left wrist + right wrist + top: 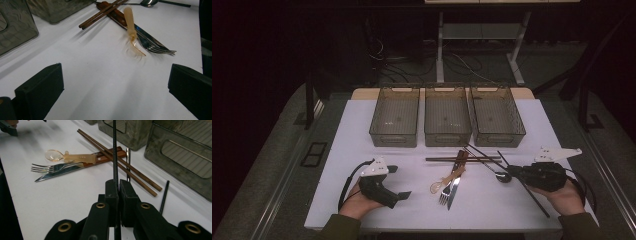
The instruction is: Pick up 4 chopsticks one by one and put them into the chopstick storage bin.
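While the right gripper (116,185) hovered near the right edge of the white table (362,130), its jaws were pressed together on a thin black chopstick (115,147), which slanted through them from the cutlery heap toward the table's front right corner. A second thin black chopstick (164,197) lay on the table just beside it. The left gripper (394,182) rested near the front left corner, its jaws spread wide and holding nothing.

Three clear grey plastic bins (396,116) stood side by side along the far edge, each of them empty. In front of the middle bin lay the heap: two brown wooden chopsticks (447,159) running crosswise, one wooden-handled steel knife (456,181), one steel fork (445,194), one translucent amber plastic spoon (443,183) and one dark-handled metal spoon (502,175), the amber spoon lying across the knife and fork
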